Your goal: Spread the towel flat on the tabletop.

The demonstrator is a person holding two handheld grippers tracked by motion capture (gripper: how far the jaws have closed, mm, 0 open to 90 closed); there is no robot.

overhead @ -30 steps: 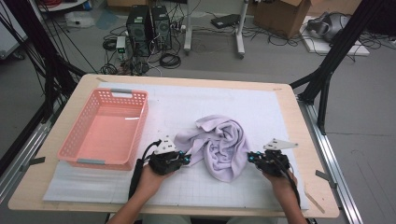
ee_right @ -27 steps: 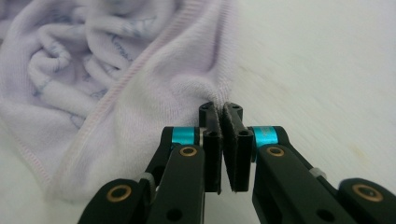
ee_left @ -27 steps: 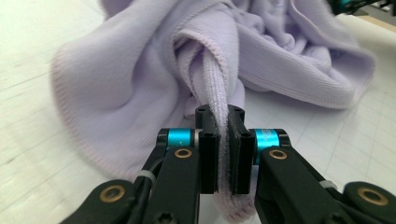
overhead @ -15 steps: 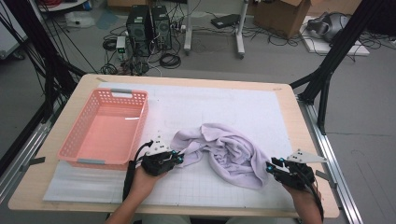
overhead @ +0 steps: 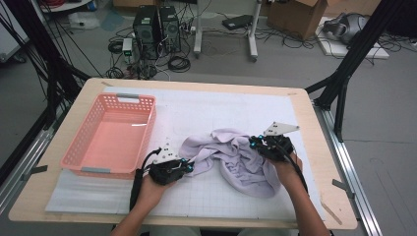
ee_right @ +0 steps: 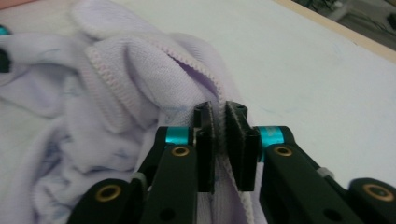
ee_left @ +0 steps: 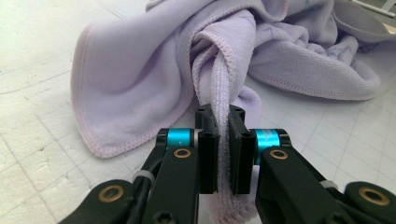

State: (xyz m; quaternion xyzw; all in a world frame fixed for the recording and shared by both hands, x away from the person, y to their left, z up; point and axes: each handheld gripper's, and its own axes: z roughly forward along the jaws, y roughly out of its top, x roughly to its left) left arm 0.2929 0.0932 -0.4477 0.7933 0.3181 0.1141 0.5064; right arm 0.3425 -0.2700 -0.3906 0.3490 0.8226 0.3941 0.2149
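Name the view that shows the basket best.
The high view: the whole pink basket sits at the table's left, empty, apart from the towel. The left and right gripper views look at towel folds, not the basket.

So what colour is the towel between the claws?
Pale lilac towel, clearest in the left gripper view.

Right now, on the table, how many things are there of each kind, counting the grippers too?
Lilac towel: 1
Pink basket: 1
White mat: 1
Gripper, left gripper and right gripper: 2
Total: 5
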